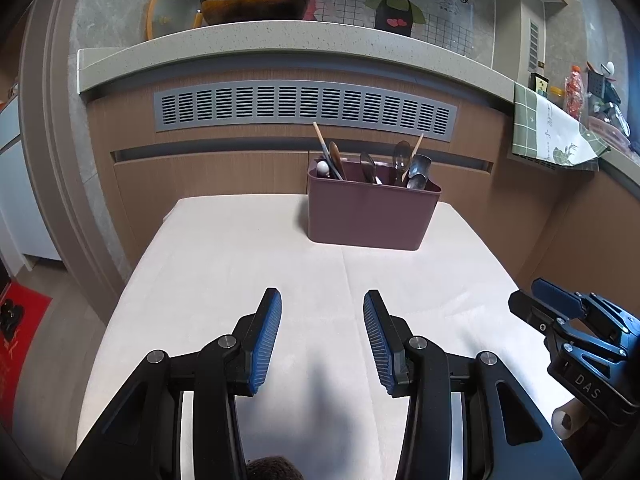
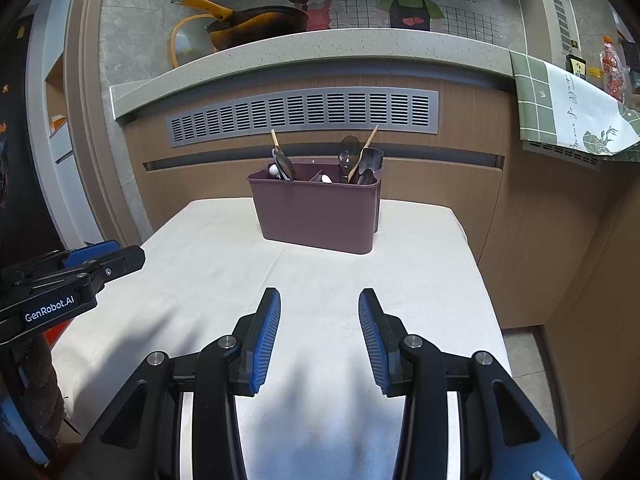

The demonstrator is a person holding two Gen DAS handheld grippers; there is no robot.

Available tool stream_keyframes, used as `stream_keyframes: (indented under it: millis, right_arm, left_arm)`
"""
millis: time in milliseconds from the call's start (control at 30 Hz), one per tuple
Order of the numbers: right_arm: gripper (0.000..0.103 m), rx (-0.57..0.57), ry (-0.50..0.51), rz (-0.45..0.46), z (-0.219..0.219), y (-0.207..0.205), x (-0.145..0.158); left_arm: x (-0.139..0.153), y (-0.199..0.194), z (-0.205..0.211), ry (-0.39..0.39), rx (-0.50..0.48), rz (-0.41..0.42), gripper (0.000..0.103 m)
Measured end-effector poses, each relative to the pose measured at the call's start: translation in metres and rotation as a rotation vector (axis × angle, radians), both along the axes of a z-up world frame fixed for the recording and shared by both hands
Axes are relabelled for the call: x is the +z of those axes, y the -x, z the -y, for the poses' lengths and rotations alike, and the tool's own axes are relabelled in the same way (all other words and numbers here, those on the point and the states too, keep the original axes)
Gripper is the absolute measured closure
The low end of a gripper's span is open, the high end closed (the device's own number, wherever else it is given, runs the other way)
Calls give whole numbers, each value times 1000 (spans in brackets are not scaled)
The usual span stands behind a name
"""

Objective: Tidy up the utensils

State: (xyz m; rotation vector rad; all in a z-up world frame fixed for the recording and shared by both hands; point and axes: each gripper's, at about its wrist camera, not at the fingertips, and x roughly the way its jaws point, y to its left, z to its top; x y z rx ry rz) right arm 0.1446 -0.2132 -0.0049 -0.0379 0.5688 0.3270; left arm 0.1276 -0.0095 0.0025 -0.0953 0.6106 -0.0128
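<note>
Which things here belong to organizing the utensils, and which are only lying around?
For the job: purple caddy, spoons and chopsticks in it, open left gripper, open right gripper.

Only around: frying pan, glass lid, green towel, bottles.

You face a white-clothed table [image 1: 240, 264] below a speckled counter [image 1: 280, 46], where a yellow-handled pan [image 2: 256, 26] sits; a green checked towel [image 2: 560, 100] hangs right.

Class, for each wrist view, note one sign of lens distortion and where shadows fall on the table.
Left wrist view: the countertop edge bows upward; a shadow lies between the left gripper fingers. Right wrist view: same bowing; soft shadows on the tablecloth.
</note>
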Motion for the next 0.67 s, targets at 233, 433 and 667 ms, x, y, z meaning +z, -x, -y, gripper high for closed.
stream_keyframes:
  millis: [233, 433, 667]
  right_arm:
    - [65, -9, 0, -3, 3, -2, -2]
    - [64, -16, 3, -3, 5, -3, -2]
    - [64, -27, 4, 3, 7, -4, -1]
  left_arm:
    - [-4, -1, 2, -5, -13, -9, 59]
    - [-6, -1, 4, -5, -36, -14, 59]
    - [-6, 2, 5, -23, -28, -7, 59]
